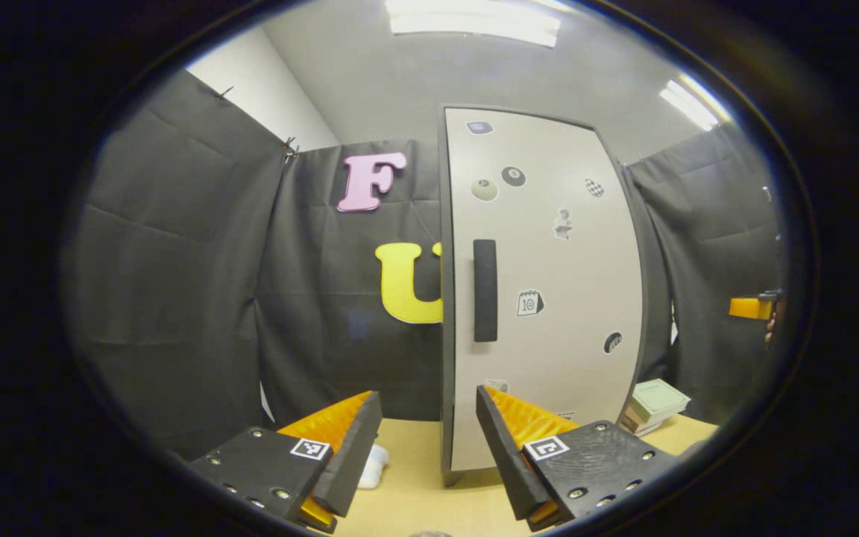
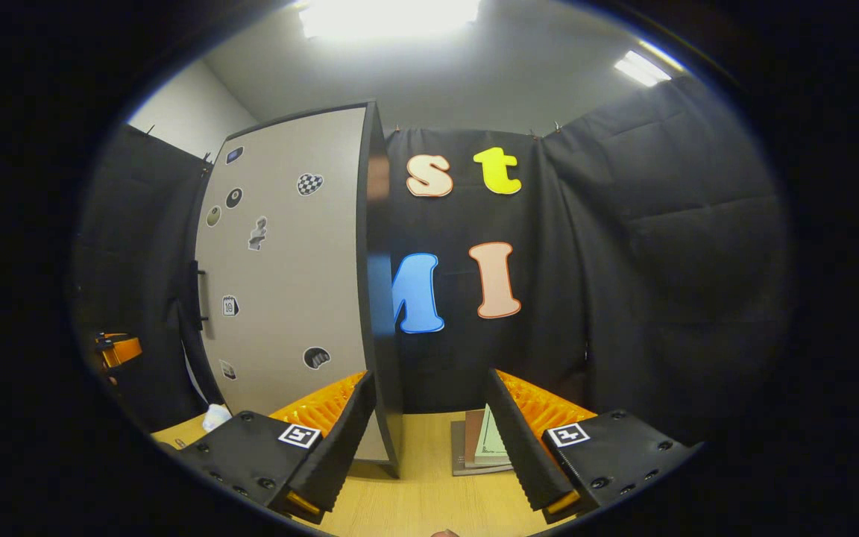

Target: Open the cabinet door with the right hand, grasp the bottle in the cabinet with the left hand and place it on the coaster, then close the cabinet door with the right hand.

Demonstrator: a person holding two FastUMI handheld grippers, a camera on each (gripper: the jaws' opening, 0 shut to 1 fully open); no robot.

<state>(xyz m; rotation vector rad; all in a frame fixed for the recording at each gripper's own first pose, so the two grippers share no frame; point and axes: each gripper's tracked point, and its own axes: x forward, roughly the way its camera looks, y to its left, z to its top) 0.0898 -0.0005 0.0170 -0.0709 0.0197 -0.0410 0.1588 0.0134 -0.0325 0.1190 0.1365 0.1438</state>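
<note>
On the wooden table stood the cabinet, its door shut, handle untouched. Both grippers hovered before it, the left gripper and right gripper each spread wide, gripping nothing. Books lay just beside the cabinet

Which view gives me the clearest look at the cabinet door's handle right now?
The left gripper view: the handle faces the camera as a full dark vertical bar on the closed cabinet door. The right gripper view catches it edge-on, a thin sliver at the door's far left edge.
</note>
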